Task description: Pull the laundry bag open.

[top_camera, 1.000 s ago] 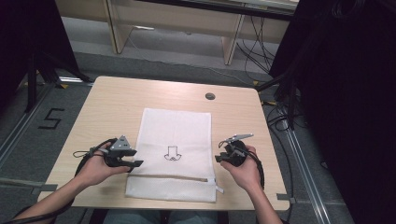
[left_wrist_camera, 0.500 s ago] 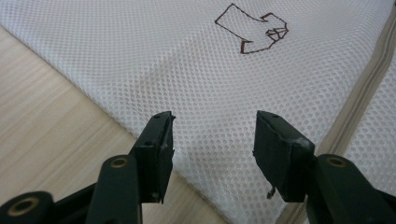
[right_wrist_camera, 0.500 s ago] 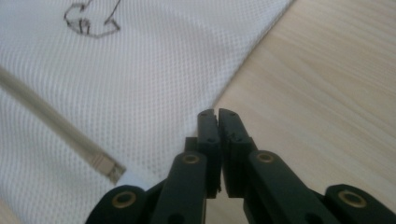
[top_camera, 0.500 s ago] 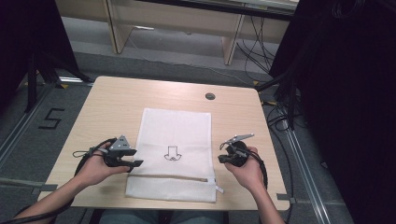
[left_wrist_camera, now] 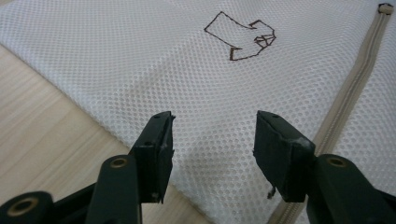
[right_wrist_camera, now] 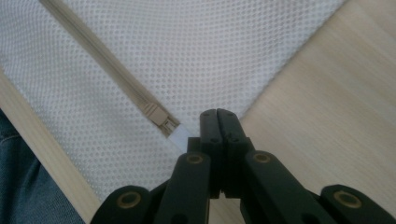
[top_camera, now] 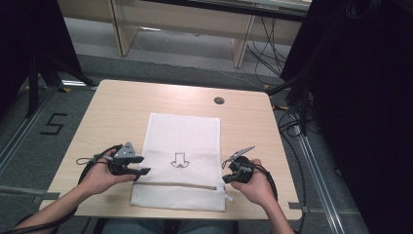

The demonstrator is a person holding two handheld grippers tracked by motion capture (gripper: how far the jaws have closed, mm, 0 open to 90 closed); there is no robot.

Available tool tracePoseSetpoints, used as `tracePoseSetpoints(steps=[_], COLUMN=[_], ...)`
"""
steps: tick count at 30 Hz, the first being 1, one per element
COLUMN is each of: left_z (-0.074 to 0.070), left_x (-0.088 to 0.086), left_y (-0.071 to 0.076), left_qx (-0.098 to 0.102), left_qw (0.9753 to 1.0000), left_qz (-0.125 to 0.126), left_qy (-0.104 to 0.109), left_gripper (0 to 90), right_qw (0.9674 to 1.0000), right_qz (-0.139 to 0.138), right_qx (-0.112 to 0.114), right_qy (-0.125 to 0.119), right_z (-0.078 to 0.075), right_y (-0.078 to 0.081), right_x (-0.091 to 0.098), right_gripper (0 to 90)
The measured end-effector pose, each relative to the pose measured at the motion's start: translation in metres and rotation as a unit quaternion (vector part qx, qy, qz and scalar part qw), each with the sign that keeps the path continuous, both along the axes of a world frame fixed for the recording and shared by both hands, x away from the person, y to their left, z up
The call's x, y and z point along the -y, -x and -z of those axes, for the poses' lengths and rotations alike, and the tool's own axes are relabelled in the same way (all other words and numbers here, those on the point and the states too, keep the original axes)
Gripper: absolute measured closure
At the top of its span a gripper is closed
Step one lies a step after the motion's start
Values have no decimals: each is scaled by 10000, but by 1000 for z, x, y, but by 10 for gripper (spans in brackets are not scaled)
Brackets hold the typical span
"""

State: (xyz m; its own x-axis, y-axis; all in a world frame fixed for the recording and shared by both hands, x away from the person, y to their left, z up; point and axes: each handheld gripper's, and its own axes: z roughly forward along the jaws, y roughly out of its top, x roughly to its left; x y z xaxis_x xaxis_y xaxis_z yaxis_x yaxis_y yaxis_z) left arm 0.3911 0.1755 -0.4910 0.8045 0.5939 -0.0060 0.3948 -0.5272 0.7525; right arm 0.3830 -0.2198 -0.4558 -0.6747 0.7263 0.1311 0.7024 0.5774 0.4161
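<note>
— Where is the bag lying?

— The white mesh laundry bag (top_camera: 181, 161) is lying flat in the middle of the wooden table (top_camera: 117, 112), with its zipper (top_camera: 175, 185) running across near the person's edge.

— What is the left gripper (left_wrist_camera: 211, 140) doing?

— It is hovering over the bag's left edge, jaws standing wide apart — nothing between them.

— And the right gripper (right_wrist_camera: 217, 116)?

— Its jaws are pressing tight together, pinching the white zipper pull (right_wrist_camera: 180, 136) at the bag's right end, beside the slider (right_wrist_camera: 161, 117).
</note>
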Motion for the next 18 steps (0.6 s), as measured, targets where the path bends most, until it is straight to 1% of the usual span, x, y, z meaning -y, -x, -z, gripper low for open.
tracePoseSetpoints(steps=[1, 3, 4, 7, 8, 9, 12, 13, 14, 15, 16, 17, 18], left_z=[1, 1, 1, 1, 1, 1, 1, 0, -1, -1, -1, -1, -2], left_x=[2, 1, 1, 0, 0, 0, 1, 1, 3, 3, 5, 5, 5], left_y=[1, 1, 0, 0, -1, 0, 0, 1, 2, 2, 3, 3, 2], left_qx=[-76, -102, -87, -111, -76, -107, -100, -122, -107, -107, -73, -73, -117], left_qw=[9999, 9999, 9999, 9999, 10000, 9999, 9999, 9999, 9999, 9999, 9998, 9998, 9998], left_qz=[-41, -7, -19, 22, -12, -18, -21, -33, 1, 1, 40, 40, 61], left_qy=[105, 112, 69, 77, 49, 69, 93, 94, 111, 111, 201, 201, 170], left_gripper=[467, 460, 458, 452, 451, 451, 449, 449, 445, 445, 443, 442, 442], right_qw=[9998, 9995, 9995, 9995, 9992, 9992, 9990, 9990, 9987, 9987, 9986, 9986, 9986], right_qz=[-159, -313, -300, -311, -399, -399, -383, -383, -395, -395, -395, -395, -401], right_qx=[71, 86, 43, 16, -8, -8, -217, -217, -288, -288, -299, -299, -297], right_qy=[-24, 33, 28, 35, 45, 45, 87, 87, 111, 111, 180, 180, 201], right_z=[2, 3, 3, 3, 4, 4, 7, 7, 10, 10, 13, 13, 14], right_y=[-1, -1, -1, -1, -1, -1, 1, 1, 0, 0, -1, -1, -2], right_x=[-1, -2, -4, -4, -4, -4, -6, -6, -7, -7, -7, -7, -6], right_gripper=[900, 900, 900, 900, 900, 900, 900, 900, 900, 900, 900, 900, 900])
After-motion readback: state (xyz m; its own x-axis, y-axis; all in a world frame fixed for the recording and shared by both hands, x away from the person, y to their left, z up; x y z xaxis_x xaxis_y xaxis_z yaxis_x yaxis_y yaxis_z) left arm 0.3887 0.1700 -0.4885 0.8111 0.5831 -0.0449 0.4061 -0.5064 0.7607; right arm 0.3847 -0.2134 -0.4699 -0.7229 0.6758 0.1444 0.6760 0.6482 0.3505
